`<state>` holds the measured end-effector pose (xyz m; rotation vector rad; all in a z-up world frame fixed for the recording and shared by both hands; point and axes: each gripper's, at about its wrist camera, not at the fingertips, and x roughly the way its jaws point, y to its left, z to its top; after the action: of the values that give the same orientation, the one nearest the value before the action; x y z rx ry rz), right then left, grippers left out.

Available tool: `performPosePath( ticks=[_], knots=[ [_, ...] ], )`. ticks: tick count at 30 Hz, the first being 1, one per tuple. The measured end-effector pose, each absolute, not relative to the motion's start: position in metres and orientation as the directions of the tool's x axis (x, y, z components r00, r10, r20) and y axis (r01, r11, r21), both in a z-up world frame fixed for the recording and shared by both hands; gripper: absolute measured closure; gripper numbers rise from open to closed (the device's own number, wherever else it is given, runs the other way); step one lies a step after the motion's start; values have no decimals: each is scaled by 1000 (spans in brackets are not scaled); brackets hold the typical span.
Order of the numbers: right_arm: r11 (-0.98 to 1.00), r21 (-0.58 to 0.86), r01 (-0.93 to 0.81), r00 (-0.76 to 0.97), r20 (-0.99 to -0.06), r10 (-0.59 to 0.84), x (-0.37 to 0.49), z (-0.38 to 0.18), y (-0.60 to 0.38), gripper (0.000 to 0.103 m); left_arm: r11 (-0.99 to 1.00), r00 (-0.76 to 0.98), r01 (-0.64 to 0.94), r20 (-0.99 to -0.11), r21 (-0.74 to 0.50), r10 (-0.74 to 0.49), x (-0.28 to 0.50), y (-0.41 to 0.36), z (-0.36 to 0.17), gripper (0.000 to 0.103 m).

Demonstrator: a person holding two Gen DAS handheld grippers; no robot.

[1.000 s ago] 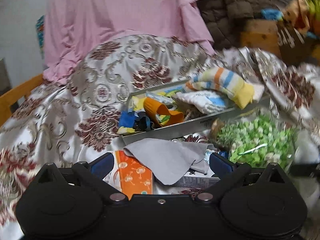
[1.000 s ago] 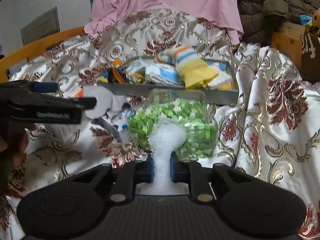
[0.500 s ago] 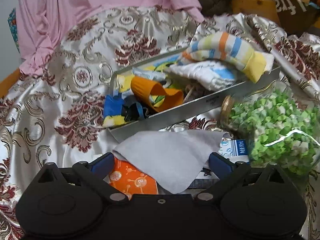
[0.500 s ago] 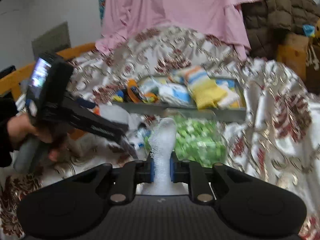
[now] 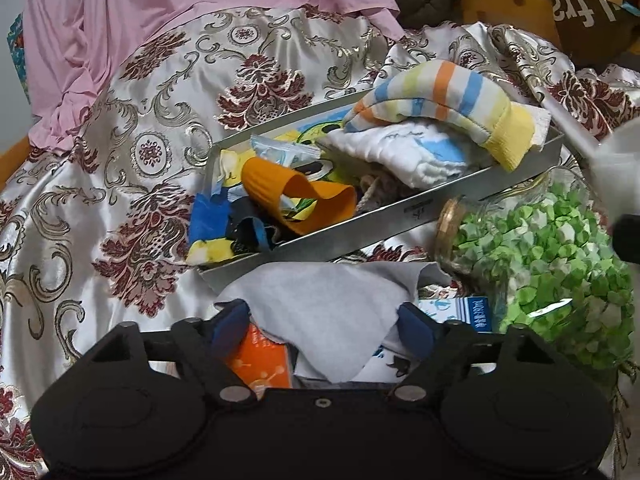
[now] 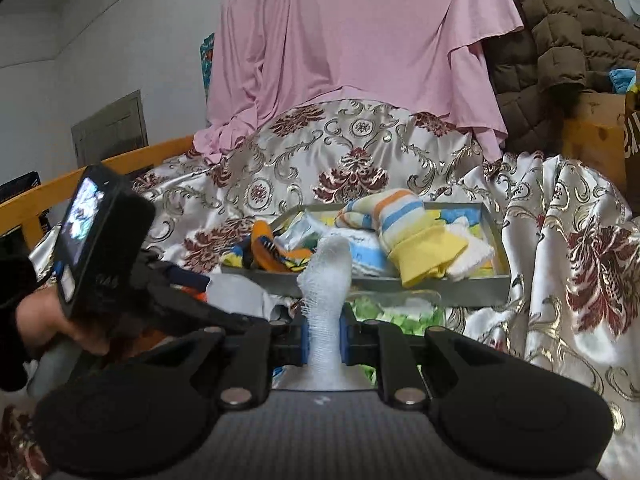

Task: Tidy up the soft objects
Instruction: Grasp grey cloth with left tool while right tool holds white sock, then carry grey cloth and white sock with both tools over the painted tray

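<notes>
A grey metal tray (image 5: 360,232) (image 6: 400,284) on the patterned bed cover holds a striped sock (image 5: 440,96) (image 6: 400,216), an orange band (image 5: 296,196), white cloths and other soft items. In front of it lies a flat grey cloth (image 5: 320,304). My left gripper (image 5: 322,330) is low over that cloth. Its jaws are closing, with the cloth between the blue pads (image 5: 228,328) and no firm pinch visible. My right gripper (image 6: 324,332) is shut on a white gauze roll (image 6: 326,272), which stands upright before the tray's near rim.
A glass jar of green paper stars (image 5: 540,260) (image 6: 400,312) lies beside the tray. An orange packet (image 5: 260,360) and a small blue-white box (image 5: 460,312) lie under the grey cloth. A pink garment (image 6: 360,60), brown quilted jacket (image 6: 560,40) and wooden rail (image 6: 120,164) stand behind.
The left gripper has moved forward over the grey cloth and its pads have come closer together. The right gripper has lifted and tipped up, still holding the gauze.
</notes>
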<state>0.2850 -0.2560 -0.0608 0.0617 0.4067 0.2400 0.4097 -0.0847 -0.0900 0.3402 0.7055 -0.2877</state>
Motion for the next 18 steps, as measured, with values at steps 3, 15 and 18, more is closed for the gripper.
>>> performPosePath(
  ticks=[3, 15, 18],
  knots=[
    [969, 122, -215, 888, -389, 245, 292, -63, -258, 87, 901, 724, 382, -673, 204, -154, 409, -88, -89, 35],
    [964, 145, -223, 884, -387, 263, 296, -65, -258, 87, 897, 682, 416, -704, 151, -198, 406, -96, -88, 87],
    [963, 153, -222, 886, -381, 265, 295, -64, -259, 87, 898, 680, 413, -707, 151, -194, 407, -99, -87, 85]
  ],
)
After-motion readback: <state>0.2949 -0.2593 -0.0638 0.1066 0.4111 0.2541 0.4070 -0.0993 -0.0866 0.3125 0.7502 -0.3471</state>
